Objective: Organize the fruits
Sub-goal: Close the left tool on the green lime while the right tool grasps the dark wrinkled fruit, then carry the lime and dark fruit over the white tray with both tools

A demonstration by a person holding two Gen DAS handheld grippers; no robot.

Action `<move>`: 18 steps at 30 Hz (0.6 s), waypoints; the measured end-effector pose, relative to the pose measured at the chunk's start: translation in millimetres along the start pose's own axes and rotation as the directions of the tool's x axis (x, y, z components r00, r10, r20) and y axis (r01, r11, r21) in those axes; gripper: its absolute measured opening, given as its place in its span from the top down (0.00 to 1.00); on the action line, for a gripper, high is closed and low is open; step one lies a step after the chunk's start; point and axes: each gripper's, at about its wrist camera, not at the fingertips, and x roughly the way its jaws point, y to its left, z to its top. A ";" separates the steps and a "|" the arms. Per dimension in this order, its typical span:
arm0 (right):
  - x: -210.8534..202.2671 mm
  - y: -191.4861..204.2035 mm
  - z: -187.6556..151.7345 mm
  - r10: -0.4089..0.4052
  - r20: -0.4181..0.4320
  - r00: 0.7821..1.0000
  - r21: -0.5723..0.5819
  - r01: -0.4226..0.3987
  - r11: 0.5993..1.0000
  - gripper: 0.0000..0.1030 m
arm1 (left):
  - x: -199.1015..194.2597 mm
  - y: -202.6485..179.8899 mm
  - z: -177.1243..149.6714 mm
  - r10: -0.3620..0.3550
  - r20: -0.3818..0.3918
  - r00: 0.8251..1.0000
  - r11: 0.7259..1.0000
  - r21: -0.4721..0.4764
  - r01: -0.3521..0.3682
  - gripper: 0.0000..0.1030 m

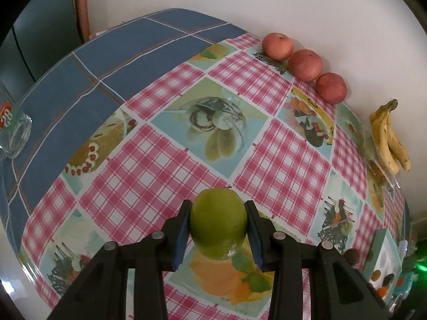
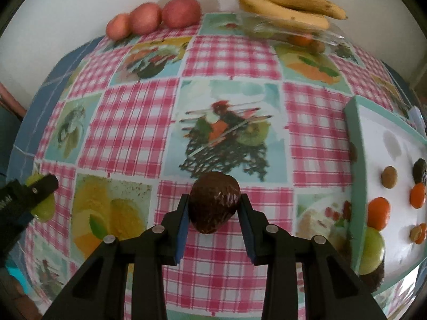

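Observation:
My left gripper point(image 1: 218, 224) is shut on a green apple point(image 1: 217, 222) and holds it above the table; gripper and apple also show at the left edge of the right wrist view point(image 2: 42, 197). My right gripper point(image 2: 213, 208) is shut on a dark brown avocado point(image 2: 214, 204) over the checked tablecloth point(image 2: 128, 122). Three red apples point(image 1: 304, 65) stand in a row along the back wall, also in the right wrist view point(image 2: 153, 17). A bunch of bananas point(image 1: 389, 138) lies on a clear plastic box by the wall point(image 2: 288, 5).
A teal-rimmed white box point(image 2: 357, 160) with printed fruit pictures stands at the right; a green apple point(image 2: 372, 250) and a dark fruit lie against its near side. A glass jar point(image 1: 13, 133) stands at the table's left edge. A chair back point(image 1: 81, 5) rises behind the table.

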 end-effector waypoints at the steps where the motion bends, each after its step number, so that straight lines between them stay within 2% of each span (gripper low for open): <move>1: -7.0 -6.2 2.2 0.004 0.013 1.000 0.014 -0.005 1.000 0.64 | -0.4 -1.3 -0.1 0.002 0.002 1.000 1.000 0.006 -0.002 0.60; 9: -37.1 -45.8 10.7 -0.001 0.056 0.998 0.096 -0.004 0.995 0.64 | -8.2 -16.9 -3.9 -0.002 0.020 1.000 0.998 0.065 0.001 0.60; 12: -47.8 -67.7 11.4 -0.003 0.073 0.997 0.131 -0.007 0.991 0.64 | -11.0 -28.3 -8.7 0.010 0.030 1.000 0.994 0.110 -0.013 0.60; 18: -65.0 -114.1 11.0 -0.031 0.098 0.995 0.215 0.009 0.977 0.64 | -14.6 -46.6 -19.0 -0.007 0.020 1.000 0.987 0.162 0.004 0.60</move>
